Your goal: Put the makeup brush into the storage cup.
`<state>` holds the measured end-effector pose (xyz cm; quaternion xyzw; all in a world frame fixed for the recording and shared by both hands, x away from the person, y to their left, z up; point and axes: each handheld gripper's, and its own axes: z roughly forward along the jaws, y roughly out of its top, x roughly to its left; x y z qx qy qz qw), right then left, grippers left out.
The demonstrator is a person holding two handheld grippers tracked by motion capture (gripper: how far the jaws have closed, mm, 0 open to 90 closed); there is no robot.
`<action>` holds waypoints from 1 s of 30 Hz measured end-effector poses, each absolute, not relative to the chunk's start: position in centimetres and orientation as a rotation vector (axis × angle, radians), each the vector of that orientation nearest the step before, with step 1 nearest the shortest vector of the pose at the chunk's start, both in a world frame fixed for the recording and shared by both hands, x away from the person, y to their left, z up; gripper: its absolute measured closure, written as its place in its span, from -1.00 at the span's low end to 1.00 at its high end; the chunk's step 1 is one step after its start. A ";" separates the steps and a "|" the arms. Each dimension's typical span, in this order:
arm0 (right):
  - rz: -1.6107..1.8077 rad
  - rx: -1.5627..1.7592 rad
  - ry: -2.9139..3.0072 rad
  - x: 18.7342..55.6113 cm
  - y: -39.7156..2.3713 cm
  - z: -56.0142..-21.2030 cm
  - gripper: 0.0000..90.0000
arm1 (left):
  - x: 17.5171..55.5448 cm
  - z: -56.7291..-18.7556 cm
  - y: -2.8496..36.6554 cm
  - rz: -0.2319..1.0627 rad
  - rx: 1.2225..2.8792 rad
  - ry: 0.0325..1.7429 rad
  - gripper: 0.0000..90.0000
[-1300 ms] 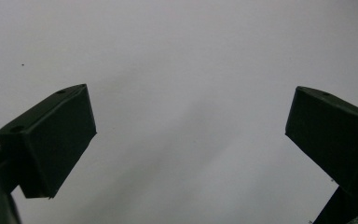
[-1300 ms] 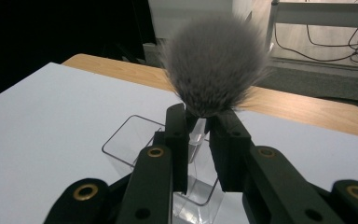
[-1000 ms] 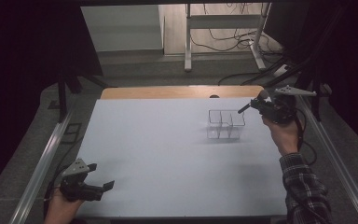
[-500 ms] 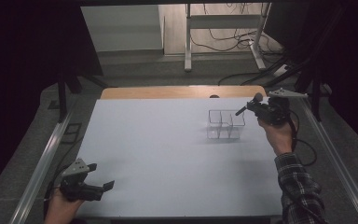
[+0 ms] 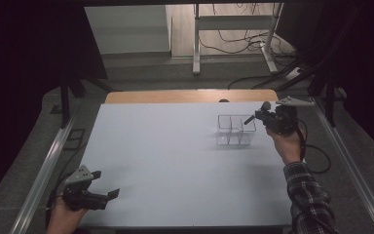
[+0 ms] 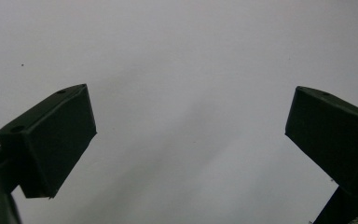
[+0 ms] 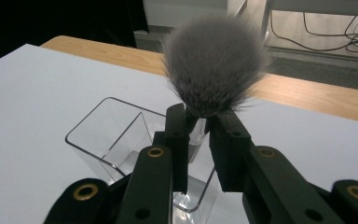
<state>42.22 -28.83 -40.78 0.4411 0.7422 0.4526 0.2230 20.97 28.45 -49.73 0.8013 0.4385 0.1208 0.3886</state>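
The right hand-held gripper point(image 7: 199, 125) is clamping a fluffy grey brush point(image 7: 214, 65) by its handle, bristles up, just above the clear divided organizer point(image 7: 121, 140) sitting toward the far right of the worktop point(image 5: 165, 161). The left hand-held gripper point(image 5: 108, 197) is resting wide open, holding nothing, at the near left corner.

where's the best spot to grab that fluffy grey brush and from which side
Grip the fluffy grey brush on the slim handle just below its bristle head, coming in from the handle side with one jaw on each flank. The bristles are soft and would splay, while the narrow handle fits between the pads. The right claw already holds it this way, above the clear plastic divided box.
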 end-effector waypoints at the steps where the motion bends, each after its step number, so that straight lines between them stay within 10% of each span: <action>1: 1.244 1.218 2.053 42.2 -28.8 -40.9 0.71 | 21.0 -49.7 28.5 0.307 2.038 1.115 -0.95; 30: 1.179 1.236 2.103 42.7 -27.7 -44.2 0.71 | 21.0 -49.7 28.5 0.305 2.041 1.110 -0.95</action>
